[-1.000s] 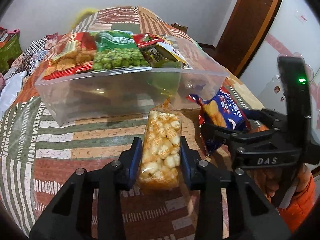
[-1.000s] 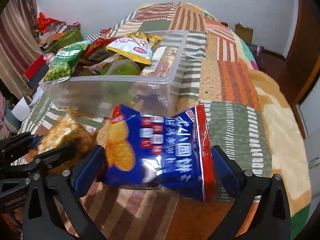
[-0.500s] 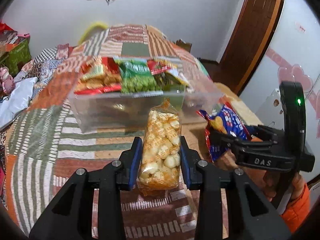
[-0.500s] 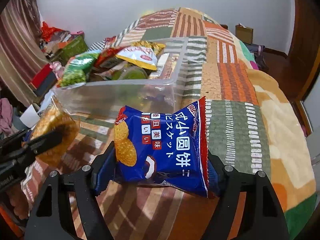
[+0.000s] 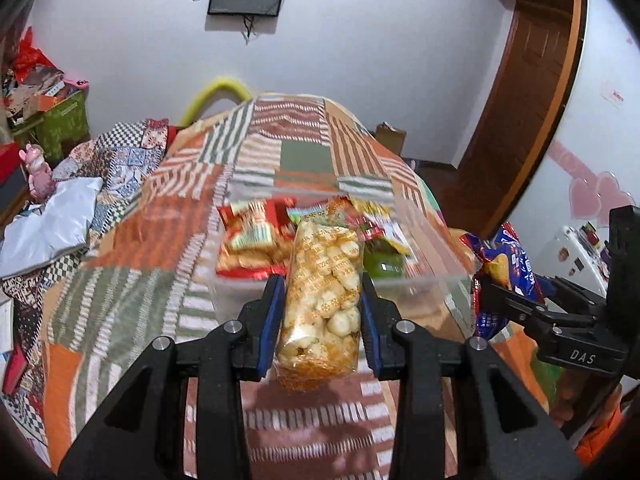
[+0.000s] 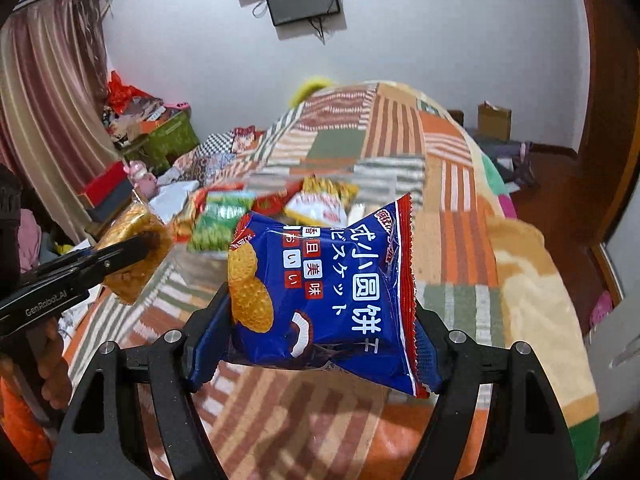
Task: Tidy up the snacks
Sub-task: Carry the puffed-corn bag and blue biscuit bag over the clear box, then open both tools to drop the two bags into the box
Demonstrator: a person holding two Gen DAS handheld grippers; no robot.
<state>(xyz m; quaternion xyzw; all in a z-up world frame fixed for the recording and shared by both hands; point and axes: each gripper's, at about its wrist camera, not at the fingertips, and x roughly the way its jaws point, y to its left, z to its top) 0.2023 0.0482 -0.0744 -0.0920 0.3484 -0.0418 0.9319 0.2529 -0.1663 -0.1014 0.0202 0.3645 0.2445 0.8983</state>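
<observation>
My left gripper (image 5: 322,316) clamps a clear popcorn bag (image 5: 323,300); my right gripper (image 6: 324,336), its jaws having just narrowed, pinches a blue biscuit packet (image 6: 324,288). Both hang above the patchwork blanket (image 5: 132,280); beyond sits the snack-filled clear bin (image 5: 436,264).

Ahead of my left claw (image 5: 321,322) the clear plastic bin (image 5: 424,276) is packed along its left and middle with snack packets (image 5: 250,242), while its right end looks bare. The patchwork bed (image 5: 132,280) lies open to the left of the bin. My right claw (image 5: 496,292) and its blue biscuit bag (image 6: 320,292) crowd the bin's right side.
</observation>
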